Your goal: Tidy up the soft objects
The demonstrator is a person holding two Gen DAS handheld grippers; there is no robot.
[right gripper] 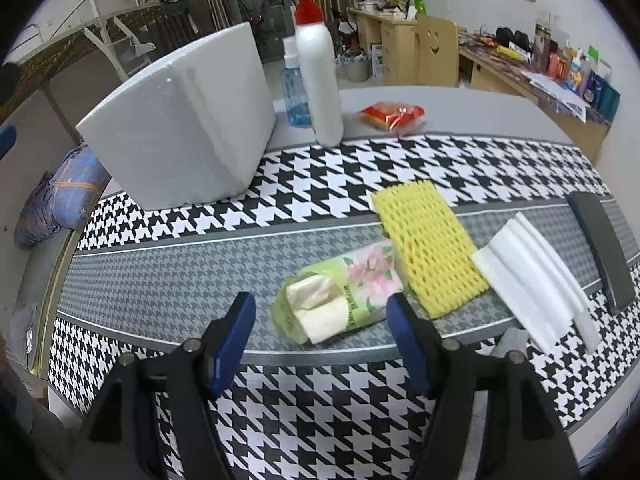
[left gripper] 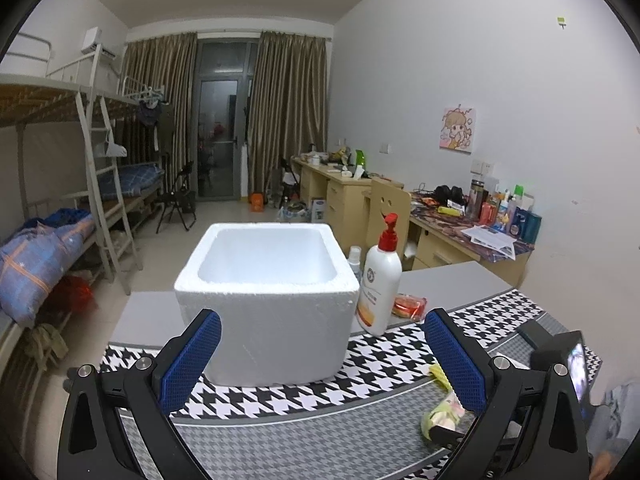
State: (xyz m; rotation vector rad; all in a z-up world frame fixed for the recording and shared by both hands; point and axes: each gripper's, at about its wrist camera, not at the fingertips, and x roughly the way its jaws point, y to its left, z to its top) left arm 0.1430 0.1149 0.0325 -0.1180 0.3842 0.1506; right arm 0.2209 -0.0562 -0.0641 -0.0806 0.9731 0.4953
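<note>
Now | right tongs [right gripper: 320, 312]: spread wide, empty | tissue pack [right gripper: 340, 296]: lies between their tips | left tongs [left gripper: 322, 344]: released, facing foam box [left gripper: 268, 300]

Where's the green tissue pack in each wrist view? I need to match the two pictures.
Left wrist: the green tissue pack lies bottom right, partly hidden behind the left gripper's right-hand finger.
Right wrist: the pack lies lower centre, just ahead of the open right gripper.
Shared landmark: the white foam box.

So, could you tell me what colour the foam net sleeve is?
Yellow foam net sleeve, clearest in the right wrist view.
</note>
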